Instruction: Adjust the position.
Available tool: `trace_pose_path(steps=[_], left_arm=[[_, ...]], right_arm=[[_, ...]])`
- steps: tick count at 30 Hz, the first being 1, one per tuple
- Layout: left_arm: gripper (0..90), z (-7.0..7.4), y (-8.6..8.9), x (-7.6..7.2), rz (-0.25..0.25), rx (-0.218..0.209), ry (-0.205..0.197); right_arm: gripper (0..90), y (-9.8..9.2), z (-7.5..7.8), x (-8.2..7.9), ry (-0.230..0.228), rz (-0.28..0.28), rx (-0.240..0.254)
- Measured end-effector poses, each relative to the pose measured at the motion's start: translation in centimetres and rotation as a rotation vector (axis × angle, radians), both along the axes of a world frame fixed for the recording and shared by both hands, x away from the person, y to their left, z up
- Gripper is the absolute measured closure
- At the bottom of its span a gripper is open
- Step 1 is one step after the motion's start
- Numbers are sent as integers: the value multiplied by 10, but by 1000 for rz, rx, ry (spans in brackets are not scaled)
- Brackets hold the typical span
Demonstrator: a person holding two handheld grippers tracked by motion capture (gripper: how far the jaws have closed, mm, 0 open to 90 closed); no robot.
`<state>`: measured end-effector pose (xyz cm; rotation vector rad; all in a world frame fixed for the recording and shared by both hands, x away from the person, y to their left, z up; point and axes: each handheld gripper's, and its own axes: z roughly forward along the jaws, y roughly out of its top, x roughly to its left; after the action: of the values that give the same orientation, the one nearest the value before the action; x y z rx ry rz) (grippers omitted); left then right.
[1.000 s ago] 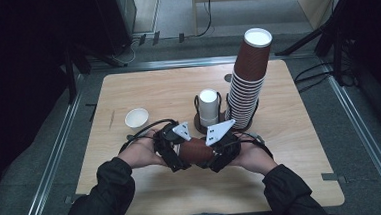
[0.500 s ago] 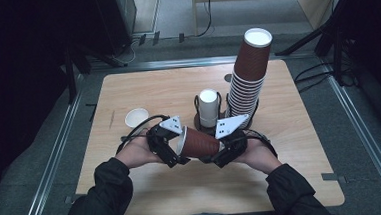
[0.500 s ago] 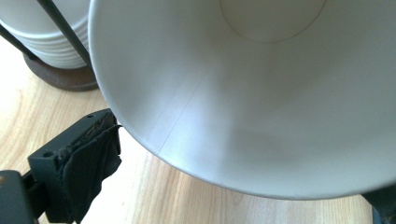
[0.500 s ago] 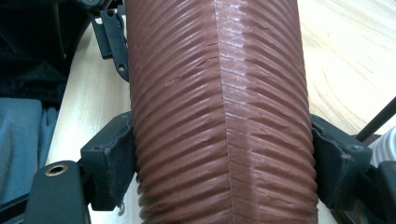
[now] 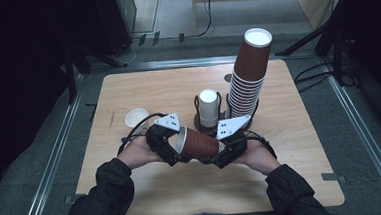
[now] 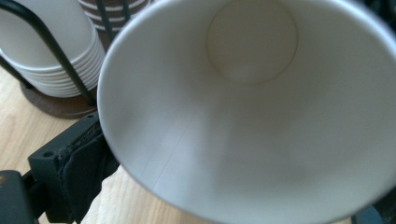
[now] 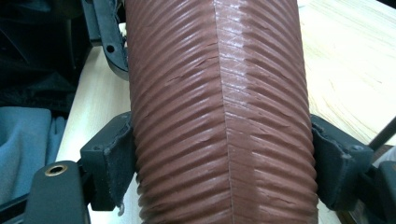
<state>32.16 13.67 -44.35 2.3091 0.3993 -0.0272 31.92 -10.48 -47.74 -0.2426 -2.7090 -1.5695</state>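
The brown ribbed paper cup (image 5: 199,143) lies on its side above the front middle of the worktop (image 5: 290,131), held between the two claws; its long axis runs roughly from 9 to 3 o'clock, the white-lined mouth facing 9 o'clock toward the left claw (image 5: 173,147) and the base toward the right claw (image 5: 220,153). The right claw's jaws are clamped on the cup's ribbed wall, one pad on each side. The left claw is at the rim, one pad (image 6: 84,168) against the outer wall; how far it is closed I cannot tell. At 12 o'clock from the cup stands a wire holder with white cups (image 5: 208,108), beside it a tall leaning stack of brown cups (image 5: 247,79), and at 10 o'clock a small white cup (image 5: 136,117). The worktop is pale wood; around it, grey floor (image 5: 172,8) and dark surroundings.
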Motion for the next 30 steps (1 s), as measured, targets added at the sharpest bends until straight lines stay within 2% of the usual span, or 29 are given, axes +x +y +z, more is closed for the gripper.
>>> trace_pose_path(steps=[7, 9, 13, 16, 21, 30], left_arm=[[50, 0, 2, 1, -12, -17, 25], [56, 0, 2, 0, -12, -24, 13], [61, 1, 2, 0, -10, -27, 16], [61, 2, 3, 2, -9, -14, 18], [81, 2, 7, 4, 11, -2, 25], [101, 5, 8, 7, 42, 19, 12]], right_arm=[[202, 1, 0, 0, 5, 1, 0], [202, 1, 1, 0, 2, 0, -1], [199, 0, 2, 0, 5, -3, -3], [183, 1, 3, -2, -4, -14, -36], [140, 5, -1, -1, 31, -35, -100], [143, 2, -3, 3, 25, -69, -111]])
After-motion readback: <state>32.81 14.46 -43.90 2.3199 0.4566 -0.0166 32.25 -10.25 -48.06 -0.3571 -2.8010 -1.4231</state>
